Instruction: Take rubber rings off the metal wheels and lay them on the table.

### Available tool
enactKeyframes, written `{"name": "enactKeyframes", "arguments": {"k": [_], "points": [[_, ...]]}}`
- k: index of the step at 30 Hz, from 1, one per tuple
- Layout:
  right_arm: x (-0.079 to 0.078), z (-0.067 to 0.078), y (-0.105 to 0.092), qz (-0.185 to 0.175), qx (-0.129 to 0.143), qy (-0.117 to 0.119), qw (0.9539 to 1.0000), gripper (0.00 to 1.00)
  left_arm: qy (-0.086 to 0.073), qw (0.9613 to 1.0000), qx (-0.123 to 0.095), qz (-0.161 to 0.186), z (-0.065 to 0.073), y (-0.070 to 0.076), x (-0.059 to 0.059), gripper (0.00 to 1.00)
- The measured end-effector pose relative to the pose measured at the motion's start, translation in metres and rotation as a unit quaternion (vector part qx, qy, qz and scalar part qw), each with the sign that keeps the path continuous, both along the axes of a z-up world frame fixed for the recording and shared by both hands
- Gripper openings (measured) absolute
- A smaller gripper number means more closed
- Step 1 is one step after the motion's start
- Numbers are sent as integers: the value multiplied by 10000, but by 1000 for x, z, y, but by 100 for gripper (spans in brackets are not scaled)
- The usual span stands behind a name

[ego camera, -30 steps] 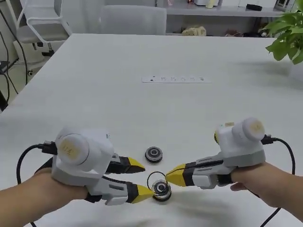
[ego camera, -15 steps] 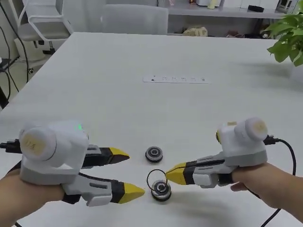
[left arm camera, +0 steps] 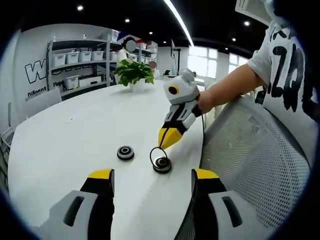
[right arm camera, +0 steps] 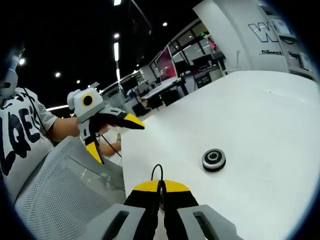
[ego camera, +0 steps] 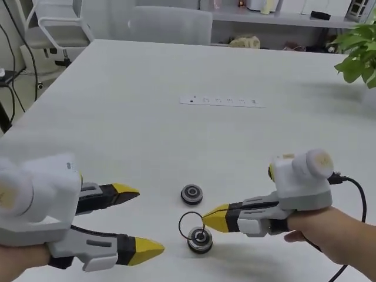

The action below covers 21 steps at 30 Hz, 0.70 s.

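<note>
Rubber ring [ego camera: 180, 223] pinched in tightly closed right gripper [ego camera: 204, 218] — left gripper [ego camera: 150, 220] spread wide, empty.

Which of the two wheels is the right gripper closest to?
The nearer wheel, just under the right gripper holding the rubber ring; the farther wheel sits apart.

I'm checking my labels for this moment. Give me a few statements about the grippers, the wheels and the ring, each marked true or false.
1. The right gripper is shut on a rubber ring. True.
2. The left gripper clamps the near wheel. False: its jaws stand open, apart from that wheel.
3. A far wheel also sits on the table. True.
4. The ring lies flat, far from both grippers. False: the right jaws pinch it close by the near wheel.
</note>
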State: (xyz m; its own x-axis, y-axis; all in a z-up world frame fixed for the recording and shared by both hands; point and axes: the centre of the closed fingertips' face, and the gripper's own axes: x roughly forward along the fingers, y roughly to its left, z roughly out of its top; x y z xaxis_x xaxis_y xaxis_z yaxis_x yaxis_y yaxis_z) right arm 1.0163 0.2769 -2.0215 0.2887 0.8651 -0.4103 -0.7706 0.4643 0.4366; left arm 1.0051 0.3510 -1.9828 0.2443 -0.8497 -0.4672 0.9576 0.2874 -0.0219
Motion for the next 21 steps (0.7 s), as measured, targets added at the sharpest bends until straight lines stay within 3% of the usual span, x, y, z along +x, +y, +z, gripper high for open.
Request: {"name": "enactKeyframes", "arguments": {"k": [7,21], "points": [[5,4,3,-41,41,15,10000,0,-122,9999,36,25,1,5,1,65],[15,6,15,-78,63,-72,9999,0,-147,9996,-65,253,5,16,11,69]]}}
